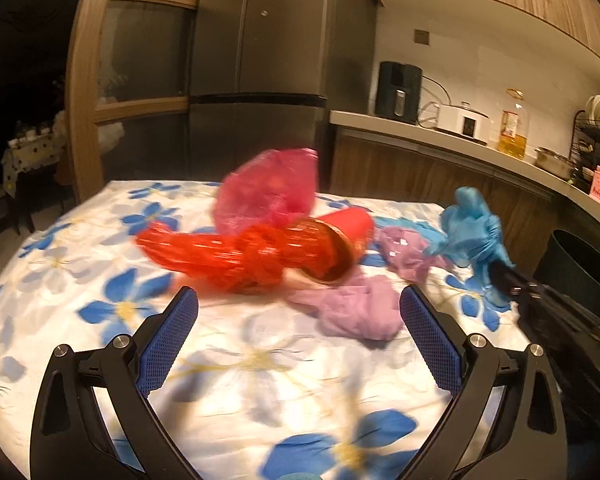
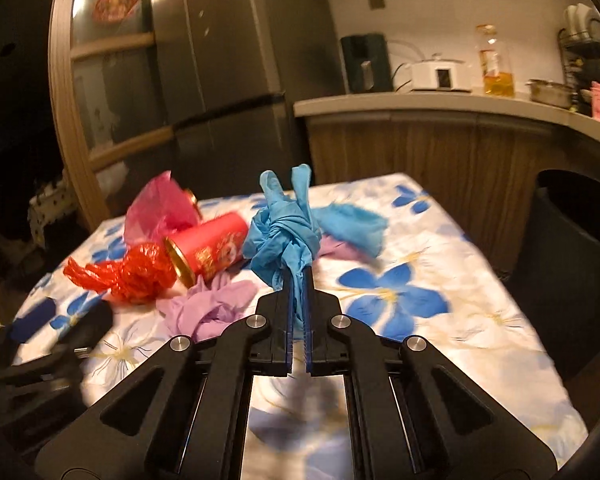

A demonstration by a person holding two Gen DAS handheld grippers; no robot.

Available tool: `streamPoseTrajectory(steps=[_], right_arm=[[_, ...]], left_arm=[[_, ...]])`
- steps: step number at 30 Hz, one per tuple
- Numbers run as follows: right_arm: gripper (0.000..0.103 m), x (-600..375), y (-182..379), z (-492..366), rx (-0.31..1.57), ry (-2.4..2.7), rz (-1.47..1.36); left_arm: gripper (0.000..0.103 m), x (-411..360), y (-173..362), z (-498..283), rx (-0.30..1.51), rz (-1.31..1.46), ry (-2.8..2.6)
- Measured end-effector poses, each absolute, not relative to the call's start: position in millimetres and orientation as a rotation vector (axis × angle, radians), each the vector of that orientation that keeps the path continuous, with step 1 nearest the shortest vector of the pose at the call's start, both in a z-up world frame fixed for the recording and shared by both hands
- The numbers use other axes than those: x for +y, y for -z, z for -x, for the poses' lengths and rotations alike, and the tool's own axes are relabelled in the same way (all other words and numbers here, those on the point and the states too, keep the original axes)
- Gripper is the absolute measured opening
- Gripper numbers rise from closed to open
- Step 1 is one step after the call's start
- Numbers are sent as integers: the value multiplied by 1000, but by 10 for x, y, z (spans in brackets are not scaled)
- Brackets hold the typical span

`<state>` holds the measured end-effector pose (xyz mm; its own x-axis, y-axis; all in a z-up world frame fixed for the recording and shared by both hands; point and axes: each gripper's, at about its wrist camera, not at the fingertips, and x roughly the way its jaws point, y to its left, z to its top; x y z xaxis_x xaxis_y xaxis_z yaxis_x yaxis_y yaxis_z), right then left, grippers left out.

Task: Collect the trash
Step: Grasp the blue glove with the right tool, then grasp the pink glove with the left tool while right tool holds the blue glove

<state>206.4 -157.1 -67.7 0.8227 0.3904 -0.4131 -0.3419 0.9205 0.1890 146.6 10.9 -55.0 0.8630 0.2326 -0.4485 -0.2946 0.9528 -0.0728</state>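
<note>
Trash lies on a floral tablecloth [image 1: 260, 364]. It includes a red paper cup [image 1: 348, 224] on its side, a knotted red plastic bag [image 1: 228, 252], a pink bag [image 1: 272, 188] and crumpled purple gloves [image 1: 356, 312]. My left gripper [image 1: 299, 292] is open just short of the red bag and purple gloves, touching nothing. My right gripper [image 2: 298, 274] is shut on a knotted blue glove [image 2: 288, 232], lifted off the cloth; the held blue glove [image 1: 472, 228] also shows at the right of the left wrist view. A second blue glove [image 2: 356, 224] lies behind it.
A dark trash bin [image 2: 572, 248] stands off the table's right edge. Behind are a grey fridge [image 1: 256, 60] and a kitchen counter [image 1: 440, 140] with an appliance, an oil bottle [image 1: 514, 128] and a dish rack. Bare cloth [image 2: 440, 344] shows at the front right.
</note>
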Motion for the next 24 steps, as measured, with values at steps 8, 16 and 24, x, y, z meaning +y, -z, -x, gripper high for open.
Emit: streamPoseTrajectory(steps=[8, 16, 24], right_arm=[[4, -1878, 567, -1939, 420, -366, -150], [4, -1963, 564, -1879, 411, -360, -159], [4, -1978, 539, -1824, 404, -356, -157]], left_arm=[[91, -154, 740, -1888, 531, 116, -268], [69, -139, 932, -2076, 634, 132, -265], [32, -86, 1006, -2096, 667, 186, -200]])
